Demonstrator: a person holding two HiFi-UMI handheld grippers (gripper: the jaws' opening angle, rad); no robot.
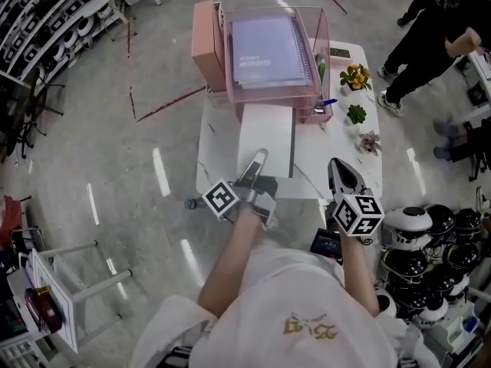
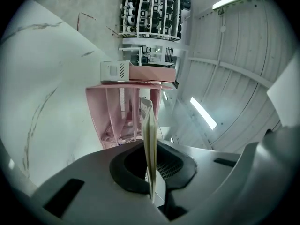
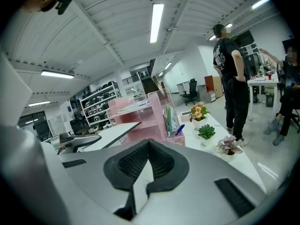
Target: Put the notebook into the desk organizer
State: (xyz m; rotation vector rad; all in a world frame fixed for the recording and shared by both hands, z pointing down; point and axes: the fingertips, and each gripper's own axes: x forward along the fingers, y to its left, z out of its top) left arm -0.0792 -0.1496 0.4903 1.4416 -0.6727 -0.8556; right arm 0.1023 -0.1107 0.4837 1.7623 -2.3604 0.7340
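White notebook (image 1: pixel 266 138) carried pinched in left hand-held gripper (image 1: pixel 259 156), right hand-held gripper (image 1: pixel 337 164) pressed together; next, slide it toward twelve o'clock into desk organizer (image 1: pixel 268 92).

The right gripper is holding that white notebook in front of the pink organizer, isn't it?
Not quite: it is the left gripper that holds the white notebook in front of the pink organizer. The head view shows this.
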